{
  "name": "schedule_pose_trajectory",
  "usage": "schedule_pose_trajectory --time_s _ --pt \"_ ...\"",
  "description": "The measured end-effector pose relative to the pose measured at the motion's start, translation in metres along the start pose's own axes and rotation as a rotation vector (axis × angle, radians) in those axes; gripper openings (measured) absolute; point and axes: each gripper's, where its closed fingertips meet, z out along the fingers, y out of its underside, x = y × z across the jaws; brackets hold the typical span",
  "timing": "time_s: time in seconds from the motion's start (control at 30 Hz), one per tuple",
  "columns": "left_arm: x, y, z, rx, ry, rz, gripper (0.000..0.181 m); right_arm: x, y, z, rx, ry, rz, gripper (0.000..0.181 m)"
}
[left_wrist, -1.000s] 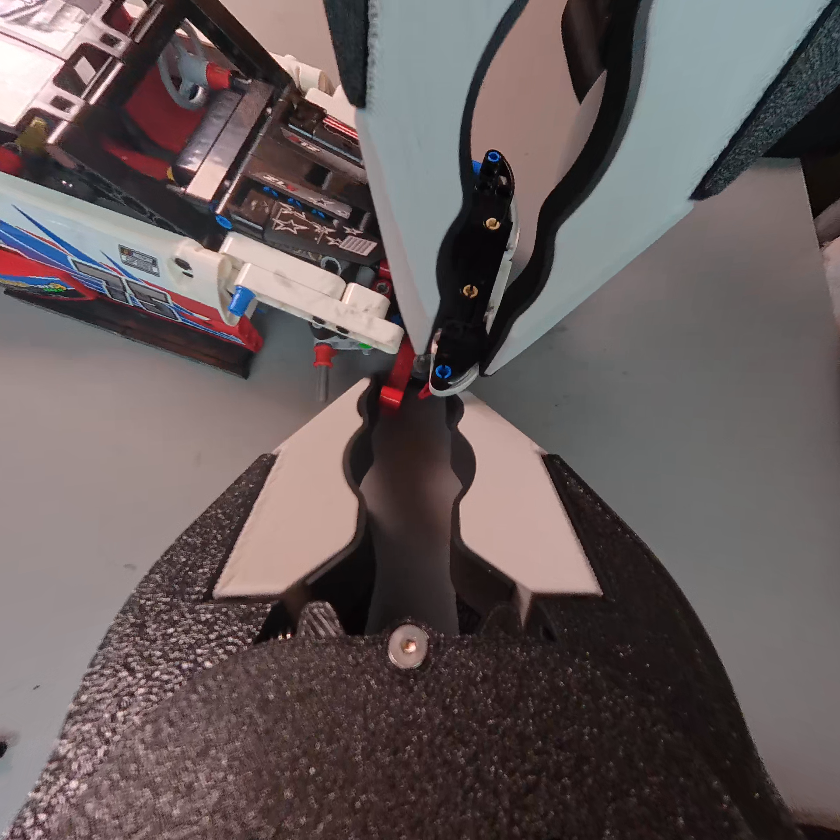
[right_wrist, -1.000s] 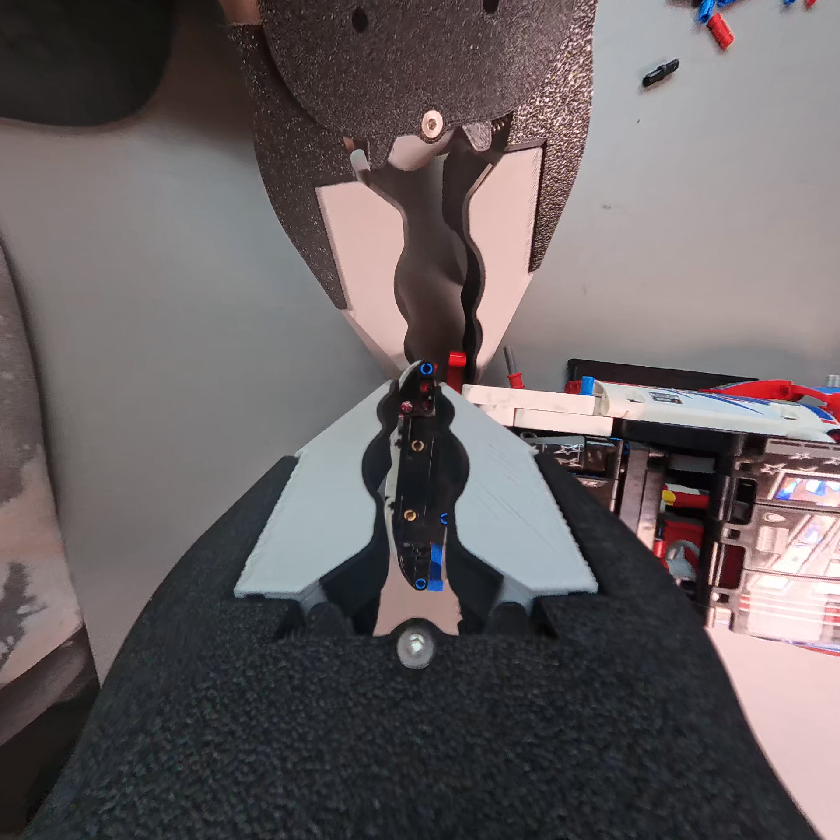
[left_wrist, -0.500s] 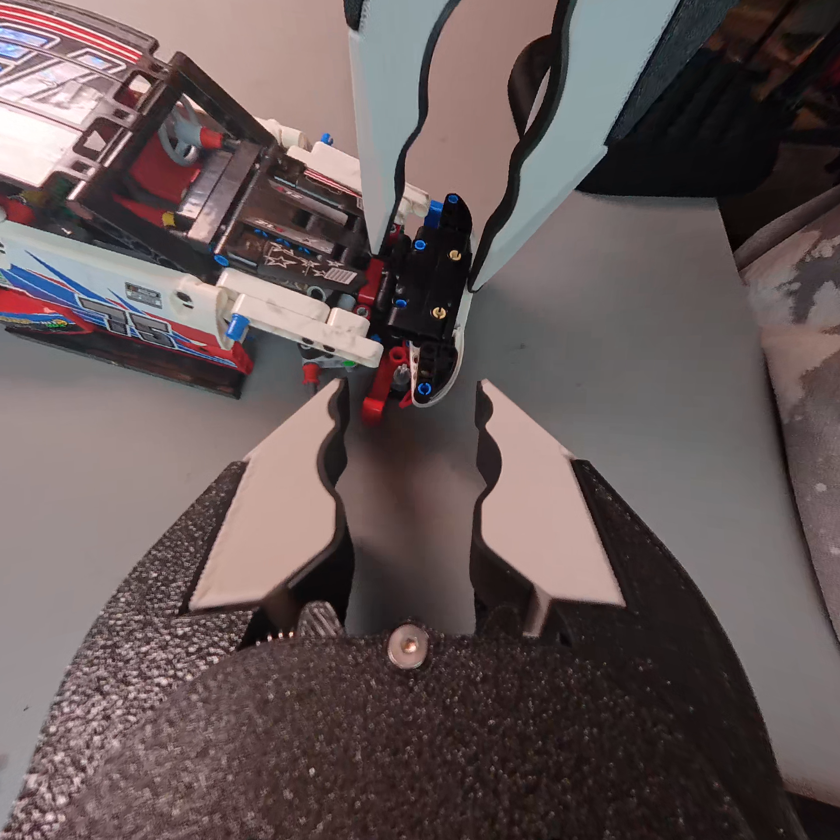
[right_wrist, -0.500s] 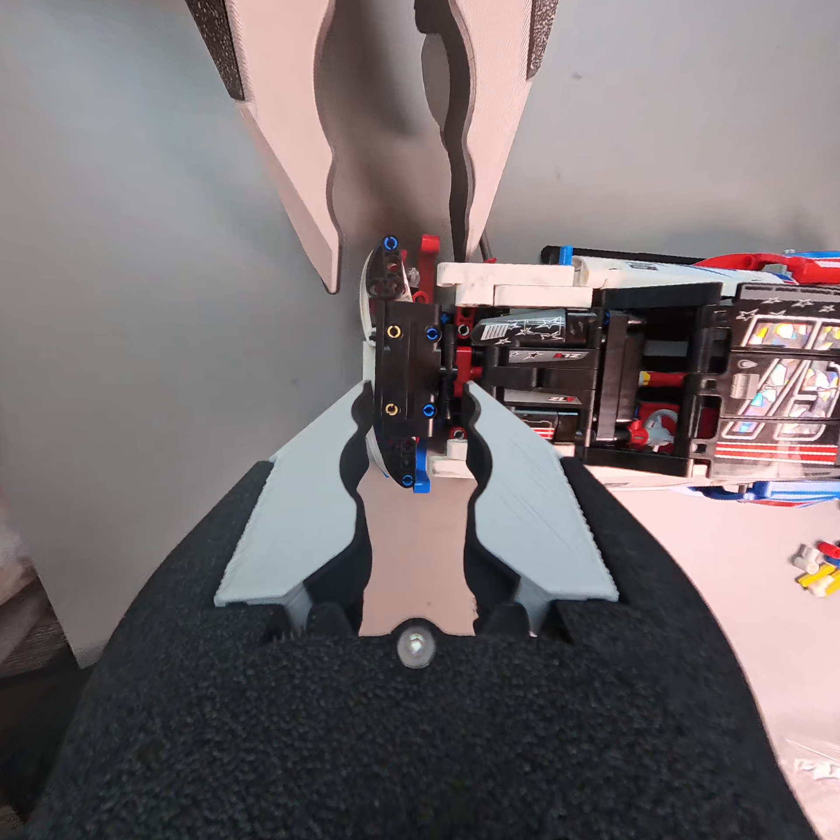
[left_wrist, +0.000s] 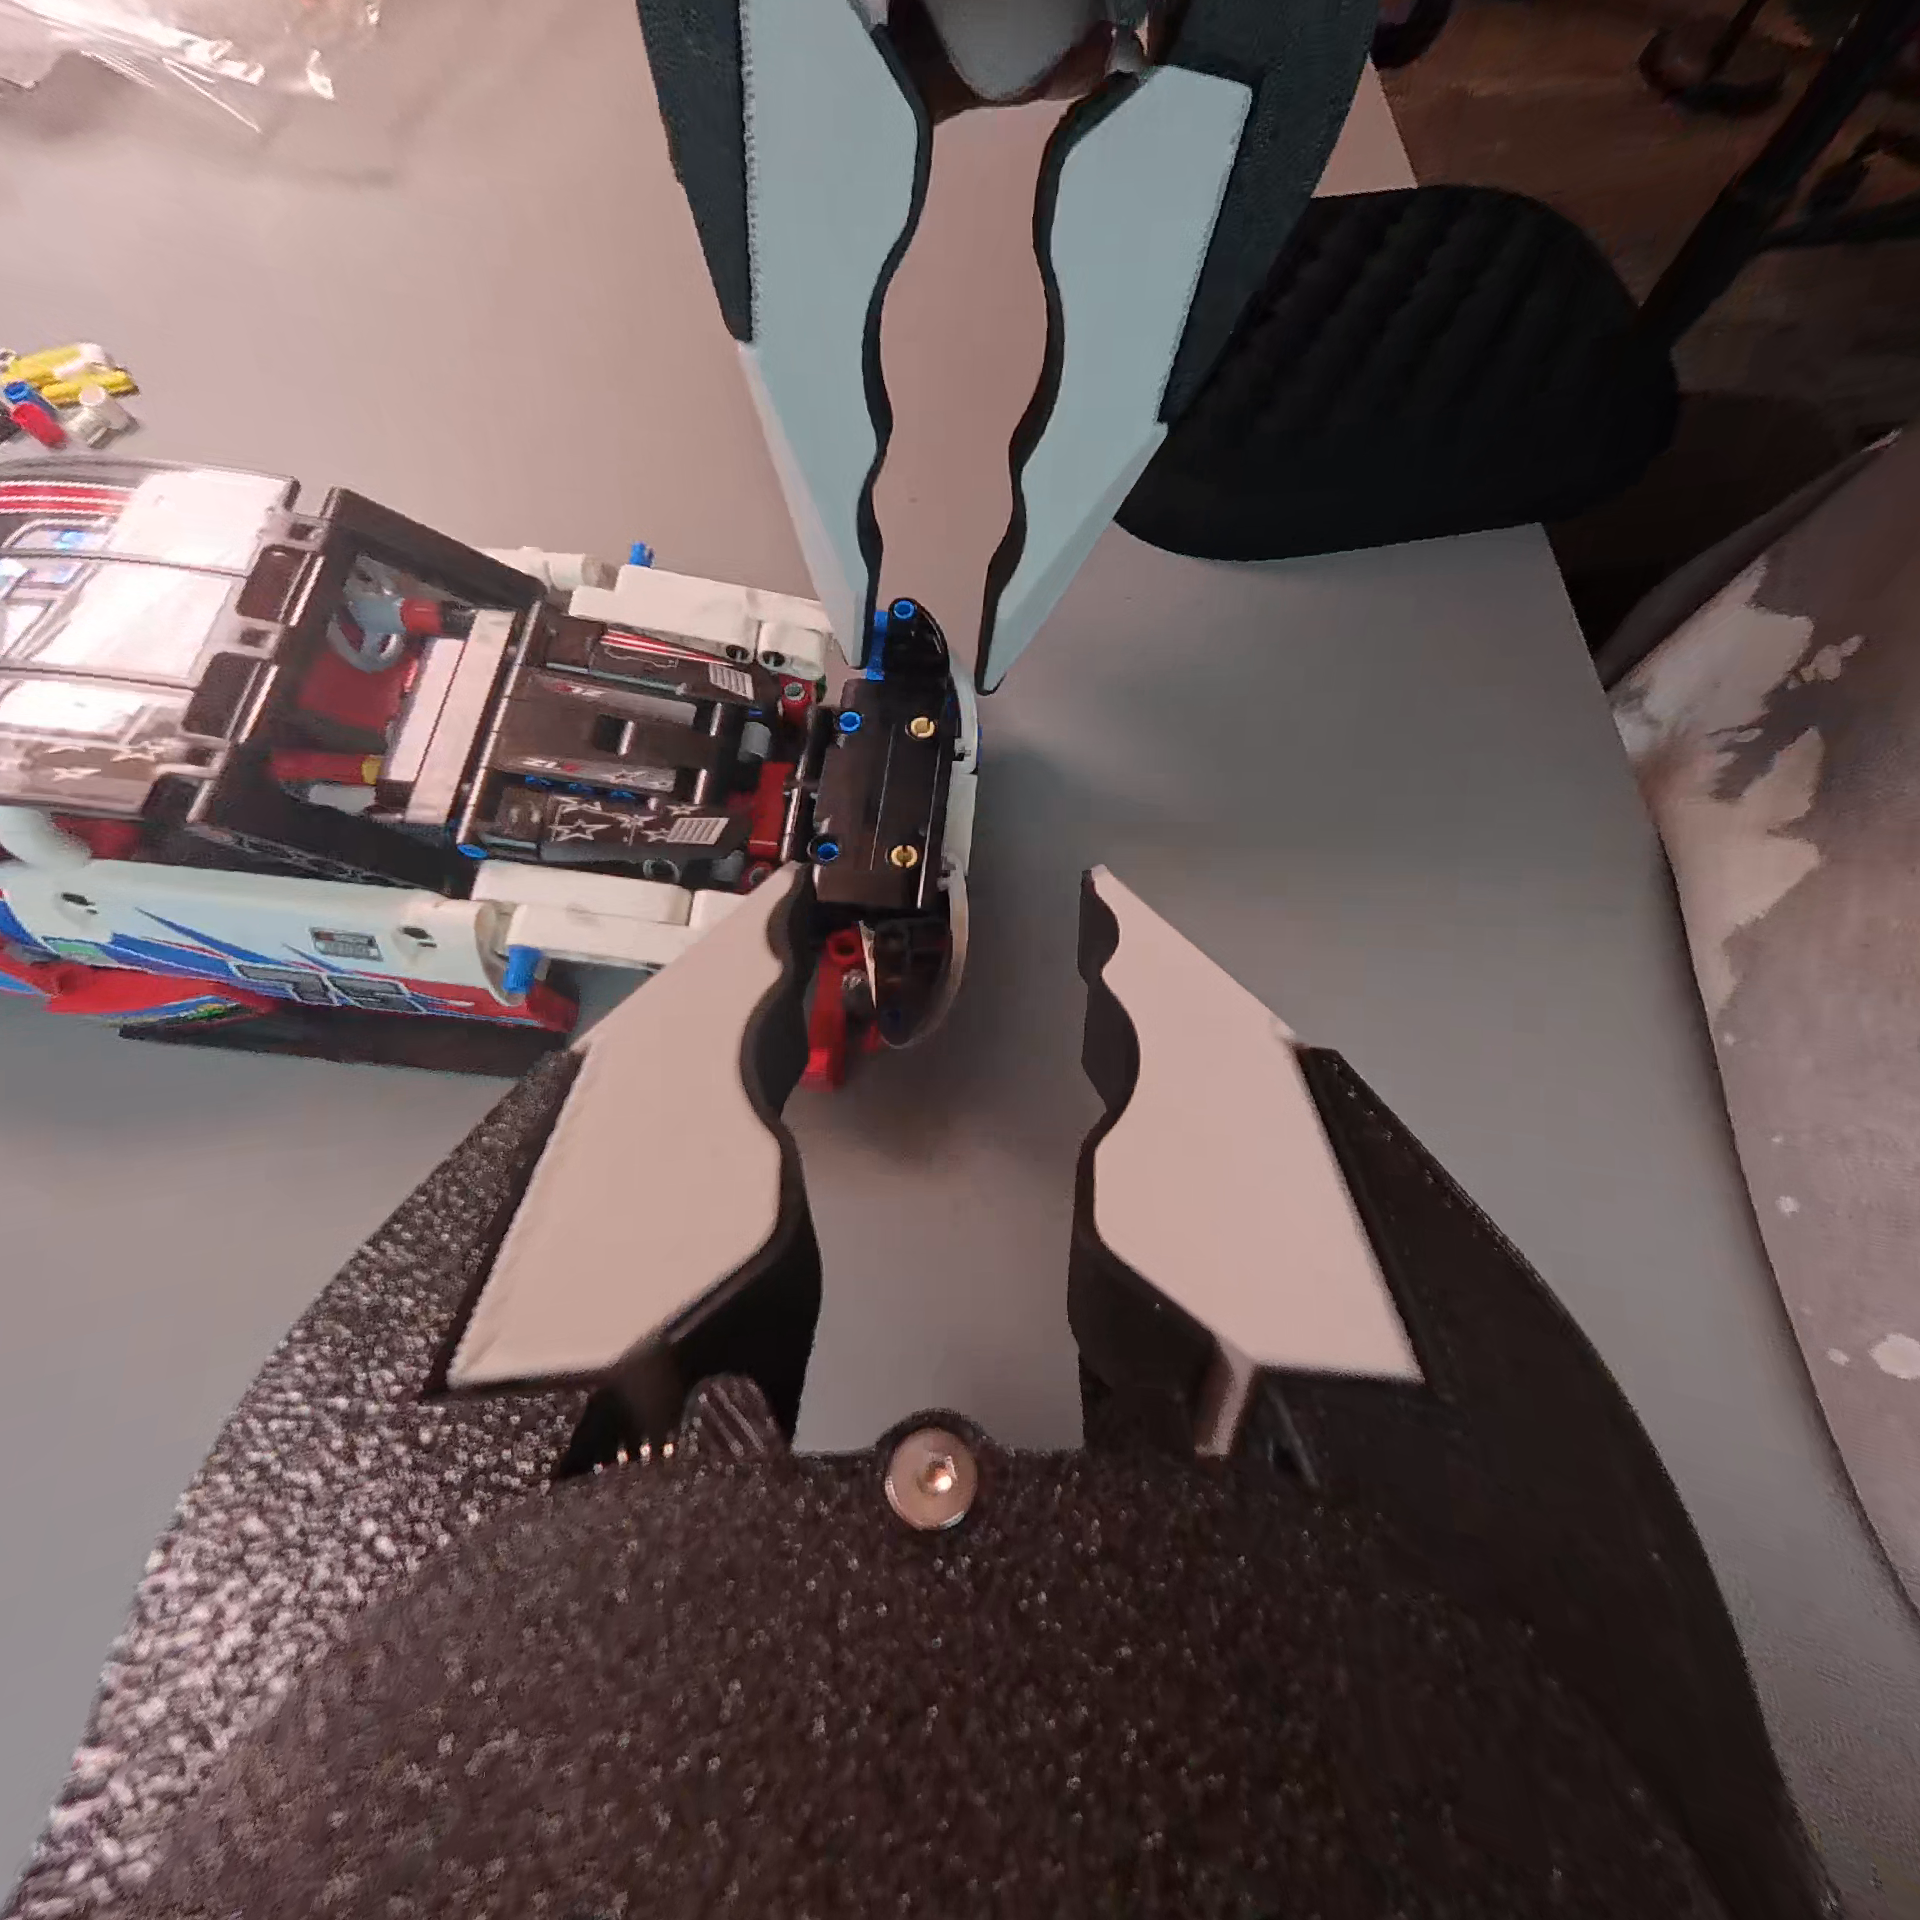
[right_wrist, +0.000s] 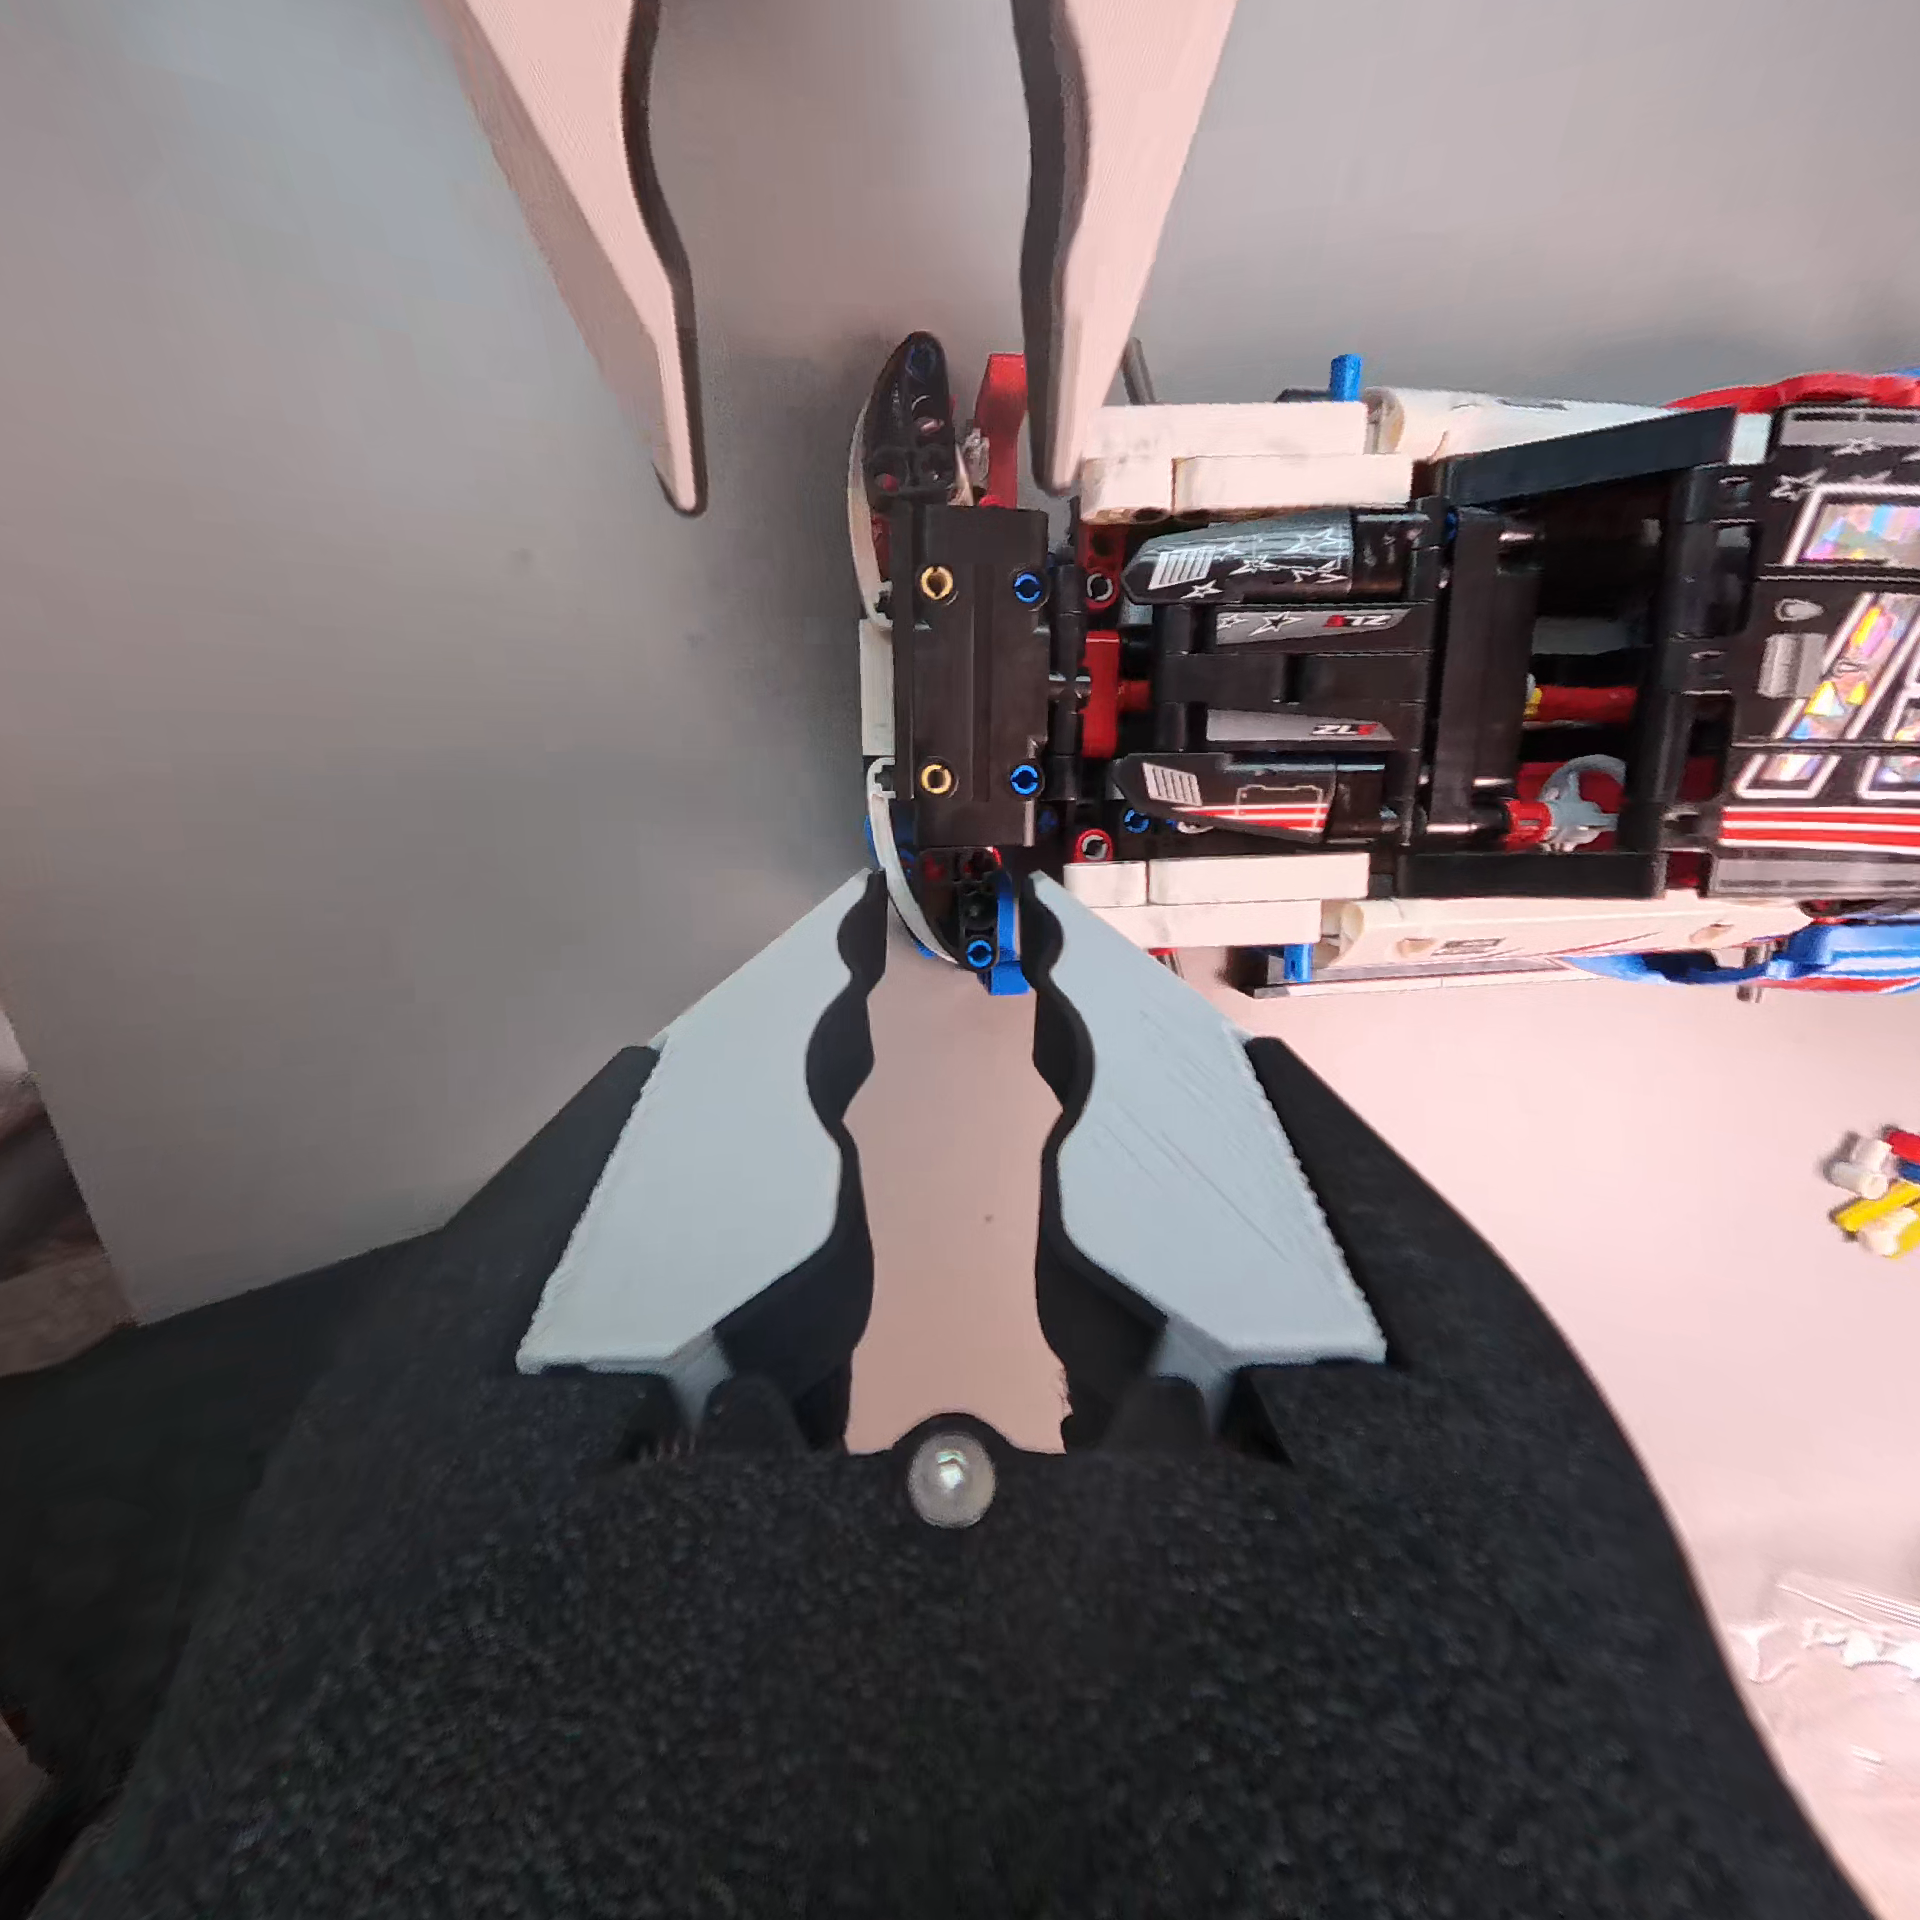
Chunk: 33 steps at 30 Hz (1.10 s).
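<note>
A brick-built race car (left_wrist: 312, 779), white with red and blue trim, lies on the grey table (left_wrist: 1299, 831). A black panel piece (left_wrist: 883, 800) with a white curved edge sits across its rear end; it also shows in the right wrist view (right_wrist: 971, 675) on the car (right_wrist: 1455, 675). My left gripper (left_wrist: 940, 883) is open, its left fingertip beside the panel's near end and a red part. My right gripper (right_wrist: 951, 883) is open, its tips on either side of the panel's other end. Each gripper shows opposite in the other's view: right (left_wrist: 923, 670), left (right_wrist: 862, 488).
Loose small bricks (left_wrist: 62, 395) lie left of the car, also in the right wrist view (right_wrist: 1881, 1195). A clear plastic bag (left_wrist: 156, 52) lies at the far left. A black chair (left_wrist: 1403, 364) stands past the table's edge, with worn floor (left_wrist: 1818, 935) to the right. There is about 6 cm between the tips of the two grippers.
My right gripper held the black panel a second ago; it has let go, and the panel now sits on the car's rear. Both grippers have opened and drawn back.
</note>
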Motion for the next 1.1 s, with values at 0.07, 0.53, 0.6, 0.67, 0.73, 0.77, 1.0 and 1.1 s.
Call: schedule_pose_trajectory --time_s 0.07,0.53,0.6,0.67,0.73,0.77,1.0,1.1 --pt "-0.003 -0.001 0.007 -0.035 -0.024 0.014 0.050 -0.003 0.005 0.003 -0.041 -0.028 -0.033 0.024" --pt "-0.009 -0.004 0.024 -0.219 -0.083 0.109 0.046 -0.001 0.002 -0.003 0.019 -0.064 -0.100 0.020" --pt "-0.007 -0.003 0.027 -0.238 -0.078 0.107 0.048 -0.001 0.006 -0.002 0.000 -0.057 -0.102 0.020" --pt "-0.008 -0.003 0.028 -0.254 -0.090 0.119 0.047 -0.002 0.010 0.002 -0.017 -0.052 -0.117 0.023" --pt "-0.010 -0.003 0.029 -0.276 -0.116 0.139 0.042 -0.001 0.009 0.002 -0.006 -0.057 -0.108 0.022" --pt "-0.011 -0.003 0.029 -0.285 -0.130 0.149 0.041 -0.002 0.009 0.002 -0.002 -0.059 -0.109 0.021" --pt "-0.010 0.000 0.035 -0.297 -0.104 0.151 0.047 -0.007 0.001 0.002 0.033 -0.089 -0.133 0.019" --pt "-0.012 0.001 0.036 -0.290 -0.099 0.157 0.042 -0.007 0.002 0.004 0.028 -0.096 -0.118 0.020"
